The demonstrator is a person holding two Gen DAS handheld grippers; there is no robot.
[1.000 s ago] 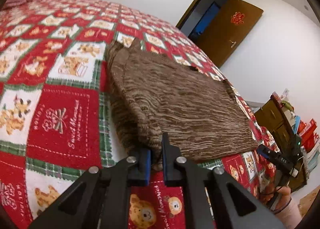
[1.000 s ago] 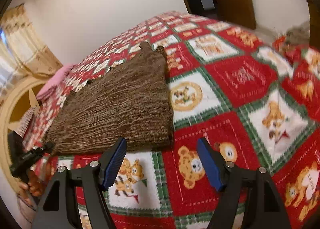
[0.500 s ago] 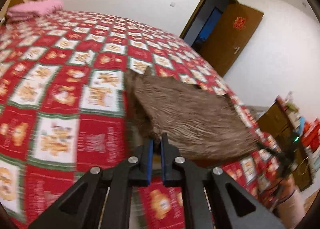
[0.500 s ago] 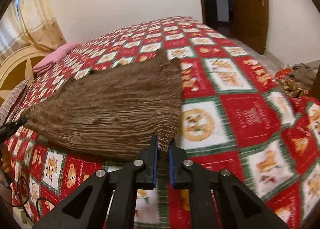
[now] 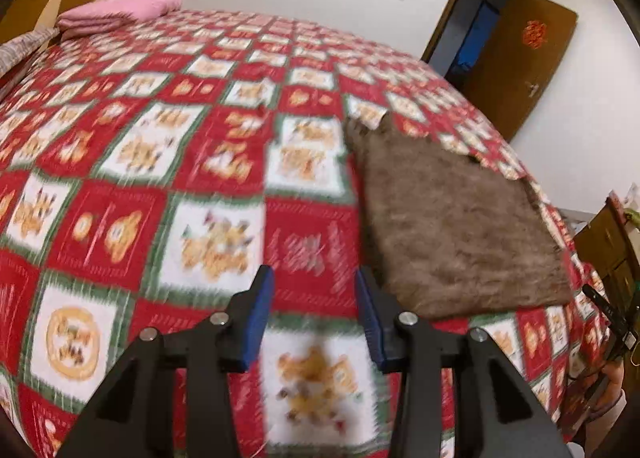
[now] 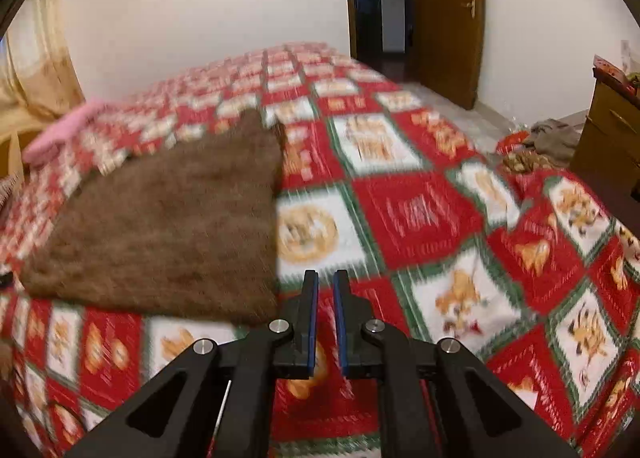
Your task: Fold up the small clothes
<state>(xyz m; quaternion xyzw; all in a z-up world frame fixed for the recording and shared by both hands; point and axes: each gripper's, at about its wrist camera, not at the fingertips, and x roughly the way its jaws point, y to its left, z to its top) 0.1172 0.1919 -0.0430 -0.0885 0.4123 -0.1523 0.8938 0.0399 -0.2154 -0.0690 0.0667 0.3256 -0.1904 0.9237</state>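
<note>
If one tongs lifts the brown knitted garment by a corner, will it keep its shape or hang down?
The brown knitted garment would probably hang limp: it lies flat and follows the quilt. Its fuzzy knit likely grips the pads rather than slips. It looks thick, so perhaps somewhat heavy for small clothing.

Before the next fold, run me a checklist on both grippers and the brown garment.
1. Left gripper free of cloth: ok, open, nothing between its fingers.
2. Right gripper free of cloth: ok, nearly shut, nothing caught in the narrow gap.
3. Brown garment lying flat on the bedspread: ok, no bunching visible.
4. Garment edges lined up: cannot tell, both views are blurred.
5. Right gripper ready to grasp: not ok, needs opening first.
6. Garment near both grippers: ok, beside each.
</note>
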